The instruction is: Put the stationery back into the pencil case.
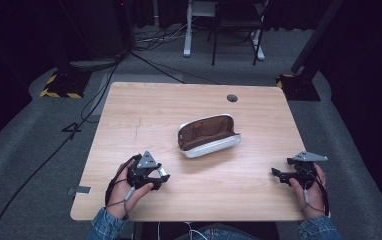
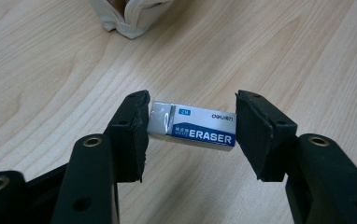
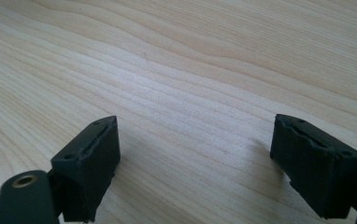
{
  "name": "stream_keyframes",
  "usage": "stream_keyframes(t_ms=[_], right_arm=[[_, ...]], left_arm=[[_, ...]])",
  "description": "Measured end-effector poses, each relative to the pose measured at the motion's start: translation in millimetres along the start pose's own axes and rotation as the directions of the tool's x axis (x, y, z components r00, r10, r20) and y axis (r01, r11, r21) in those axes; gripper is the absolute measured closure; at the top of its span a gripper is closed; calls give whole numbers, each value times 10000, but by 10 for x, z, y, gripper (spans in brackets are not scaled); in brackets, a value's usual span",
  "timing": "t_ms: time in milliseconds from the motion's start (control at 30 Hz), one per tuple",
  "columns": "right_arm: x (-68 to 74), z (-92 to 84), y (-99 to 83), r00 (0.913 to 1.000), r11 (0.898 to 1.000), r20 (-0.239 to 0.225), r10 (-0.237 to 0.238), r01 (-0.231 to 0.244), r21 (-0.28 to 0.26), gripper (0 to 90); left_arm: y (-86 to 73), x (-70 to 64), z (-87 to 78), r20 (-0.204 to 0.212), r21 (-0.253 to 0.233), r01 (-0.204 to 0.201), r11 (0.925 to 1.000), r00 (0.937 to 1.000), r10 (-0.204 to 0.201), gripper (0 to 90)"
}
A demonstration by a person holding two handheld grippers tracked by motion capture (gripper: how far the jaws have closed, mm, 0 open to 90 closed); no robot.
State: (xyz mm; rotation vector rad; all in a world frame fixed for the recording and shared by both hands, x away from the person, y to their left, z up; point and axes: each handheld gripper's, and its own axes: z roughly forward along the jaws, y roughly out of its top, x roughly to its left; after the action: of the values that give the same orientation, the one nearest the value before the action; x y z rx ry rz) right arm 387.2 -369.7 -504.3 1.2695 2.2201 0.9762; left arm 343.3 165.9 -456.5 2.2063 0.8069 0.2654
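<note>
A white eraser (image 2: 193, 127) with a blue band printed ERASER lies lengthwise between the jaws of my left gripper (image 2: 190, 135). Both pads touch its ends, so the gripper is shut on it, low over the table. In the high view that gripper (image 1: 161, 176) sits at the front left with the eraser (image 1: 163, 173) at its tip. My right gripper (image 1: 278, 175) rests at the front right, open, with bare wood between its jaws (image 3: 195, 154). An open white pencil case (image 1: 206, 134) with a brown lining lies mid-table, beyond and to the right of the left gripper.
The wooden table (image 1: 199, 105) has a round cable hole (image 1: 232, 98) near its far edge. A corner of the pencil case (image 2: 130, 18) shows at the top of the left gripper view. Cables and stands cover the floor behind the table.
</note>
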Motion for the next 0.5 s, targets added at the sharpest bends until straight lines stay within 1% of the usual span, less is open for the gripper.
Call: stream_keyframes(t_ms=[67, 233, 267, 300, 367, 400, 433, 500], right_arm=[[0, 0, 0, 10000, 10000, -1, -1, 1, -1, 164], [0, 0, 0, 10000, 10000, -1, 1, -1, 1, 164], [0, 0, 0, 10000, 10000, -1, 0, 0, -1, 164], [0, 0, 0, 10000, 10000, -2, 2, -2, -1, 164], [0, 0, 0, 10000, 10000, 0, 1, -1, -1, 164], [0, 0, 0, 10000, 10000, 0, -2, 2, 0, 163], [0, 0, 0, 10000, 10000, -3, 4, -4, 2, 164], [0, 0, 0, 10000, 10000, 2, -2, 2, -1, 164]], left_arm=[[30, 5, -37, 116, -113, 38, 9999, 9999, -36, 462], [133, 15, -126, 165, -342, -26, 9994, 9999, 32, 462], [153, 16, -135, 191, -377, -11, 9993, 9998, 19, 462], [175, 27, -146, 144, -365, -143, 9992, 9998, 148, 462], [206, 33, -155, 221, -424, -90, 9991, 9997, 99, 463], [243, 46, -164, 214, -459, -149, 9988, 9996, 159, 462], [243, 46, -164, 214, -459, -149, 9988, 9996, 159, 462], [291, 60, -172, 266, -557, -116, 9984, 9996, 131, 462]])
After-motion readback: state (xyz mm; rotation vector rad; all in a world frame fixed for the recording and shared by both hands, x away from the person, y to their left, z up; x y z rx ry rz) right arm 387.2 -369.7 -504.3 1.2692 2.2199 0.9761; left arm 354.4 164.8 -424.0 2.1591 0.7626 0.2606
